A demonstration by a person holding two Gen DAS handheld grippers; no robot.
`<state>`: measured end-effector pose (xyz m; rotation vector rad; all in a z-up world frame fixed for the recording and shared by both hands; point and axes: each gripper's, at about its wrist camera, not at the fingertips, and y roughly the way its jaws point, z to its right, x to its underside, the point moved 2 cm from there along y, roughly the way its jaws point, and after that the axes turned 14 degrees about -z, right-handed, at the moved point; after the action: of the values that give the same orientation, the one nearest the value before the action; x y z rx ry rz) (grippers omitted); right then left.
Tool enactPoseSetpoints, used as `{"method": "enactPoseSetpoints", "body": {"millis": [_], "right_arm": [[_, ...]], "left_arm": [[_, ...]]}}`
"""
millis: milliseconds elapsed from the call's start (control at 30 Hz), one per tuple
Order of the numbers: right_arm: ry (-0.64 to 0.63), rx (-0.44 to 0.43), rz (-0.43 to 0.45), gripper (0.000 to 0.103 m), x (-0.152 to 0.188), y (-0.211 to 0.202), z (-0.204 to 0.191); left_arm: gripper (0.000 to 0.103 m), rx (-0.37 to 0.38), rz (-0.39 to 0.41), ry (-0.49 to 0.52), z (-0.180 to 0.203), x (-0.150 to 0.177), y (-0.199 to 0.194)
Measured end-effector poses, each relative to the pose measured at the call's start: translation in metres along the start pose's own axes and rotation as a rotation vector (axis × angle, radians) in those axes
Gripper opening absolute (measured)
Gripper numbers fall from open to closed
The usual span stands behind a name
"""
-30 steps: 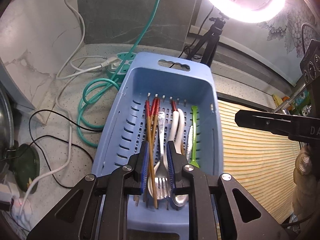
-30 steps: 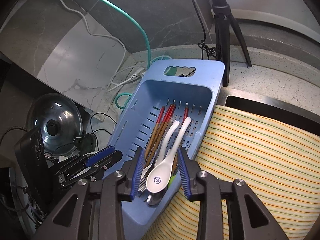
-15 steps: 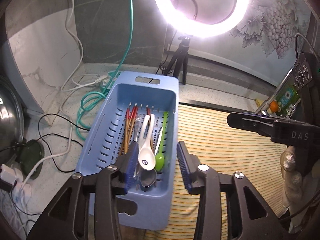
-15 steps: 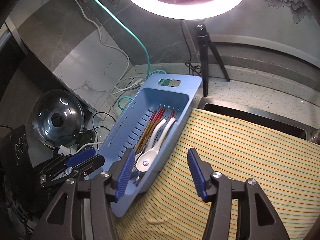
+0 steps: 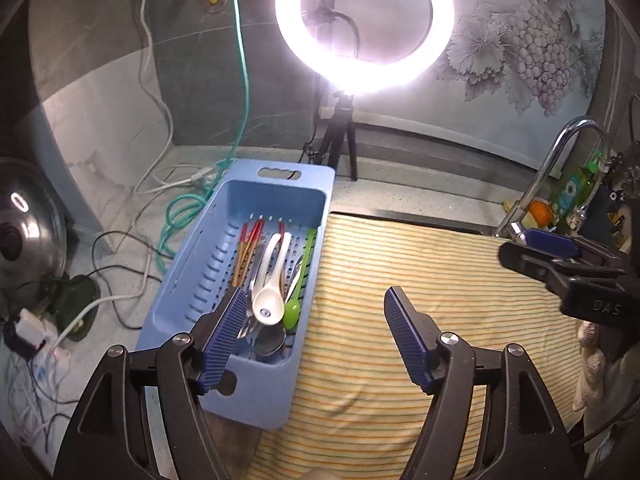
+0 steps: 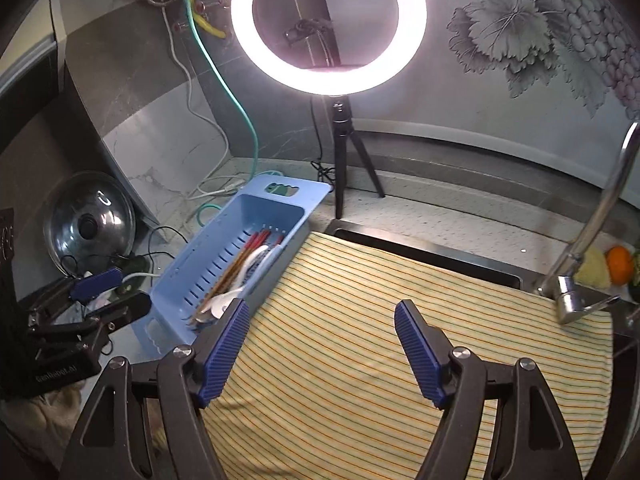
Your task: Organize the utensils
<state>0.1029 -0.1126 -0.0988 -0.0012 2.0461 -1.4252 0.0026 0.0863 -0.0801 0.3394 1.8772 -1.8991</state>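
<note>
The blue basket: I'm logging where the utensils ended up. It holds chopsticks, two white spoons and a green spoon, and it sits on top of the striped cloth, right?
Not quite. The blue basket sits beside the striped cloth, on the speckled counter at the cloth's left edge, as the left wrist view shows. The chopsticks, the white spoons and the green spoon do lie inside it.

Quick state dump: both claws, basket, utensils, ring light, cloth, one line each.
Left claw: opening, nothing between pads.
Right claw: opening, nothing between pads.
Basket: on counter, holds utensils.
White spoon: lying in basket.
Green spoon: lying in basket.
Chopsticks: lying in basket.
Ring light: on.
Cloth: spread flat, bare.
</note>
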Motion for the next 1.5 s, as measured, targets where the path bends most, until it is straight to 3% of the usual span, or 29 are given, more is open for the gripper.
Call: {"method": "enactPoseSetpoints", "body": {"millis": [433, 1233, 1333, 1500], "right_arm": [[-0.009, 0.04, 0.032, 0.074, 0.027, -0.016, 0.009], [0.026, 0.031, 0.035, 0.074, 0.026, -0.013, 0.021], [0.032, 0.033, 0.034, 0.074, 0.027, -0.013, 0.023], [0.034, 0.035, 0.032, 0.074, 0.027, -0.013, 0.025]], "left_arm": [[0.073, -0.061, -0.021, -0.138, -0.009, 0.024, -0.006], [0.074, -0.074, -0.02, -0.149, -0.013, 0.021, -0.007], [0.08, -0.078, -0.019, -0.146, -0.012, 0.021, -0.008], [0.081, -0.081, -0.017, -0.143, -0.011, 0.021, -0.009]]}}
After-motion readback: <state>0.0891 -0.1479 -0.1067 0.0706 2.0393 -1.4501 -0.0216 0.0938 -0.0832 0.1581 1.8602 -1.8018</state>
